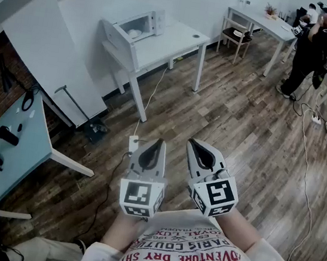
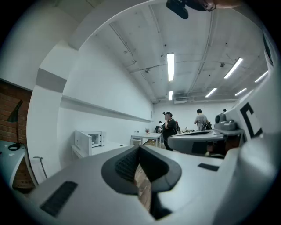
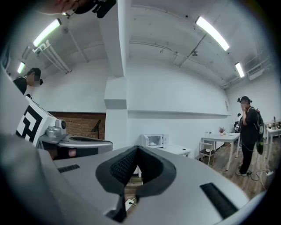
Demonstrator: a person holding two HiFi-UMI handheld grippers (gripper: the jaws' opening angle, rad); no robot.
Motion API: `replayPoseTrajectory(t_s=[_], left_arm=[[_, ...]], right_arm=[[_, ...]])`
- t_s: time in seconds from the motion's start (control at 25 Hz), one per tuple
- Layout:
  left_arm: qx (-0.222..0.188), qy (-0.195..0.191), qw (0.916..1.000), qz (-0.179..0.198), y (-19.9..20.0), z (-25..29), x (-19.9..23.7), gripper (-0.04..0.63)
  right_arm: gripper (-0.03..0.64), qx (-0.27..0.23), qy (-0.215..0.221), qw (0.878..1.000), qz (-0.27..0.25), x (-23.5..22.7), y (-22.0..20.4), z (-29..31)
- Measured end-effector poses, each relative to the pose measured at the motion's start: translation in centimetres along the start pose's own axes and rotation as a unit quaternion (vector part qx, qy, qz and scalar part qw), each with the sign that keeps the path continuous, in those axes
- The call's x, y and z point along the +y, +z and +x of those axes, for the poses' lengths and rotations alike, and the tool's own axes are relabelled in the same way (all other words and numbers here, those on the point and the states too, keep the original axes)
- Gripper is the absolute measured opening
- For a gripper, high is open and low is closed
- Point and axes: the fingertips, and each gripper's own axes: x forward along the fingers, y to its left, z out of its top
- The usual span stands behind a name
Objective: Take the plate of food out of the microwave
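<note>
Microwave [image 1: 141, 26] stands on the table [image 1: 185, 39], well apart from both grippers. It lies ahead and to the left, door open, plate [image 1: 133, 33] inside. Of the two, the left gripper [image 1: 154, 145] is slightly nearer than the right gripper [image 1: 196, 145] — both are clenched, holding nothing.

Red print on the person's white shirt [image 1: 194, 255], upside down in the head view, reads in part "ADVENTURE" and "DRY". The remaining lines are too blurred to read.
</note>
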Motion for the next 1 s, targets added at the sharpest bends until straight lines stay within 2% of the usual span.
replayPoseTrajectory(t_s=[0.36,0.64,0.84,1.0], left_arm=[[0.005,-0.005,1.0,-0.006,-0.4,1.1,0.8,0.006],[0.004,-0.011,0.9998,-0.016,-1.1,2.2,1.5,0.006],[0.029,-0.023,0.9992,-0.014,-3.0,4.2,1.5,0.006],[0.047,-0.014,0.9985,-0.023,-4.3,7.5,2.1,0.006]], right_arm=[[0.012,0.008,-0.001,1.0,0.01,-0.4,-0.5,1.6],[0.012,0.012,-0.02,0.998,0.059,-1.8,-1.7,2.7],[0.012,0.023,-0.007,0.996,0.086,-2.7,-3.4,3.8],[0.012,0.047,0.002,0.996,0.079,-5.0,-4.9,6.0]])
